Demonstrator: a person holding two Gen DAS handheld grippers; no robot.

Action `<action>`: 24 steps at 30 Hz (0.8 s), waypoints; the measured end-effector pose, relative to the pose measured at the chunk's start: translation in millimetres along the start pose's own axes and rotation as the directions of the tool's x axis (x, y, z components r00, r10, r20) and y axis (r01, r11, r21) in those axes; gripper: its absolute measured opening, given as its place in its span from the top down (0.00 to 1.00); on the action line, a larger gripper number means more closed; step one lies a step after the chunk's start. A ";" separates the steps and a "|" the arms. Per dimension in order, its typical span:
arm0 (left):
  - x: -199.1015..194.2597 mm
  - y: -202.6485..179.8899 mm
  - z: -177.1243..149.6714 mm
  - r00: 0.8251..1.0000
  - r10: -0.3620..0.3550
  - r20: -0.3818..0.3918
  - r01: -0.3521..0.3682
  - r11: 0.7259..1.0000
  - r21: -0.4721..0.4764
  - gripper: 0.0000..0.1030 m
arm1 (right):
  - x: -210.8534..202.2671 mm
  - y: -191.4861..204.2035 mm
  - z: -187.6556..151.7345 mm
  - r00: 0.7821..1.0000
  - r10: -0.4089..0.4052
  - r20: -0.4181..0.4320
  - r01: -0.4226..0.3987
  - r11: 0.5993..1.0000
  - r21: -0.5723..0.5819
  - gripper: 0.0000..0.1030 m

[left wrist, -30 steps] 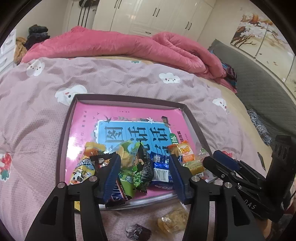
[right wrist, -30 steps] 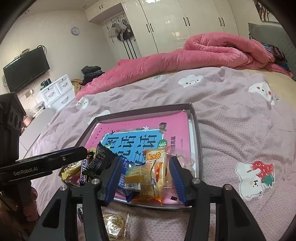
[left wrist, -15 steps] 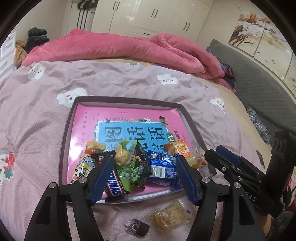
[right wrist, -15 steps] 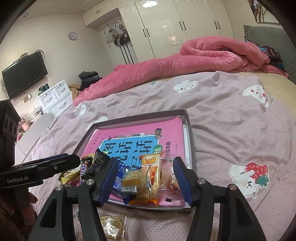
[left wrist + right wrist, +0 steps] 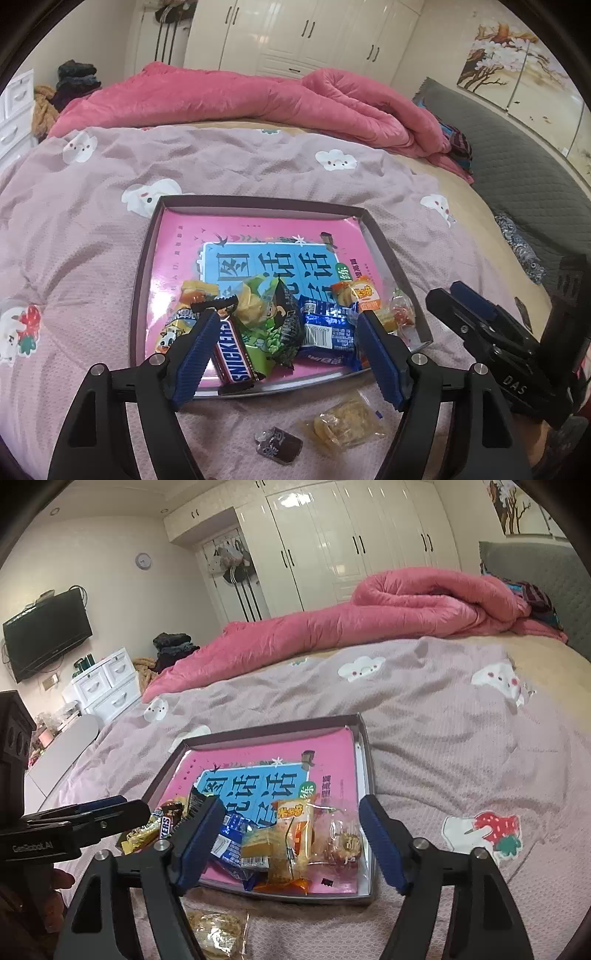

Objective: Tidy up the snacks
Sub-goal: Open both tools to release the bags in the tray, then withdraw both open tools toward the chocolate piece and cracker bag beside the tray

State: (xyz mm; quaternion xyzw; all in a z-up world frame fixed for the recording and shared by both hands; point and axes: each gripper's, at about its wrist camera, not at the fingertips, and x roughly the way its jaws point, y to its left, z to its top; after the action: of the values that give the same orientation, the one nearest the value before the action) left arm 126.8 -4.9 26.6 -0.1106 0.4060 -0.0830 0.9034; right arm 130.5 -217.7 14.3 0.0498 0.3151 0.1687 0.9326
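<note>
The snacks point(image 5: 284, 325) lie heaped in the tray point(image 5: 258, 205) on the bed, under both claws. The left claw point(image 5: 286, 354) and right claw point(image 5: 291, 845) have just been opening, now wide, gripping nothing.

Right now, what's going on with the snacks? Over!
Both grippers, left gripper and right gripper, just opened, empty. Snacks piled in tray. Two snacks outside it.

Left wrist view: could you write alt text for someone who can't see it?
An open two-finger left gripper hovers over a shallow tray on a bed, where wrapped snacks, including a Snickers bar, are piled on a pink book. Two more wrapped snacks lie on the mauve bedspread in front of the tray, and the right gripper reaches in from the right.
</note>
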 end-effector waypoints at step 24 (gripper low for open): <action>-15.6 -2.9 -6.0 1.000 -0.009 0.012 0.009 1.000 0.007 0.19 | -22.3 14.1 -1.9 0.999 0.009 0.036 -0.008 0.999 -0.040 0.13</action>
State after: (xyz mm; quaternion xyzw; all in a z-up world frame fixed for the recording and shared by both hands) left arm 111.9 -4.7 34.6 -0.1096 0.3998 -0.0878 0.9058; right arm 108.8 -212.2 28.3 0.0356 0.2943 0.1779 0.9383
